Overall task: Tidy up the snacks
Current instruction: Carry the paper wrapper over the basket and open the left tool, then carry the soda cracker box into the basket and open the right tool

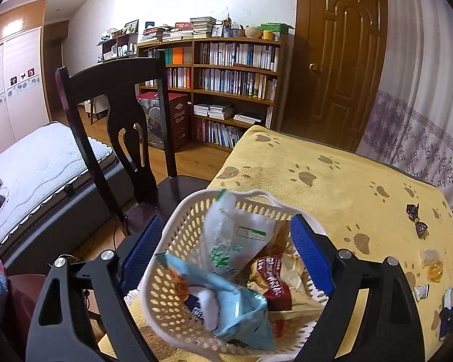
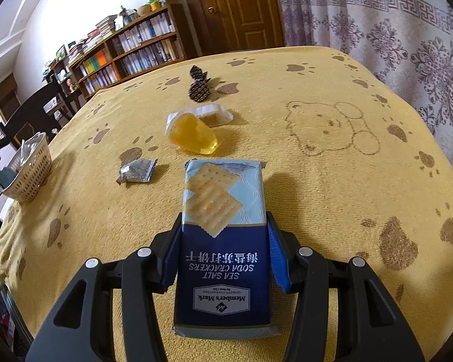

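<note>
My left gripper is open over a white perforated basket at the table's left corner. Its left pad is outside the basket wall and its right pad is over the right rim. In the basket lie a white-and-green packet, a light-blue packet and a red-and-gold packet. My right gripper is shut on a blue sea salt soda crackers pack, low over the yellow cloth. The basket is far to its left.
On the yellow paw-print cloth lie an orange jelly cup, a small silver packet and a dark wrapped candy. A dark wooden chair stands off the table's left edge, with a bed beyond it.
</note>
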Motion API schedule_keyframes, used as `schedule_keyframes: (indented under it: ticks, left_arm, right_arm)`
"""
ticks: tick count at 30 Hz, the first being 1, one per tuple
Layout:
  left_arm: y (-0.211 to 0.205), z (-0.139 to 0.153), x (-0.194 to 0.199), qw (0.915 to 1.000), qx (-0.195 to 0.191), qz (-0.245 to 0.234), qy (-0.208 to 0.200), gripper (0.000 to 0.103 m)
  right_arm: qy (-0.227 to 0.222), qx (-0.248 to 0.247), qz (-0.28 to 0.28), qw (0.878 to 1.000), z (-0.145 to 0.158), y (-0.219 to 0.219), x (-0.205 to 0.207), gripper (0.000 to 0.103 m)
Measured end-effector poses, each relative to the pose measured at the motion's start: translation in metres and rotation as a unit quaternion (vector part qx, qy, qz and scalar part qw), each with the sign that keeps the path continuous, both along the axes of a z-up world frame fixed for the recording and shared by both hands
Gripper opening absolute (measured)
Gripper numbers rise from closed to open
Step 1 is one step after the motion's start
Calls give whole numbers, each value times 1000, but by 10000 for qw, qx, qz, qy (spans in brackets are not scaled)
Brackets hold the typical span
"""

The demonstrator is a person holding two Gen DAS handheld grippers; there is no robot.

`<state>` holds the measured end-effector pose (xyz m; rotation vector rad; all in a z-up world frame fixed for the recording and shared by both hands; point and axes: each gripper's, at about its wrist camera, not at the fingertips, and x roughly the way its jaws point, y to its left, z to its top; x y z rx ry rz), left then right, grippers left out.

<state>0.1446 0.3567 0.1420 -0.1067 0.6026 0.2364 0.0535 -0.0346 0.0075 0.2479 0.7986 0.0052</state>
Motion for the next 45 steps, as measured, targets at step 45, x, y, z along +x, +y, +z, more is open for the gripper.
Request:
schedule_keyframes:
  ticks: [45]
  left_arm:
    - [58,40,-56,9922,-542,429,-1038,93]
  right_arm:
    - [169,888,2545,9628,106,374,159,50]
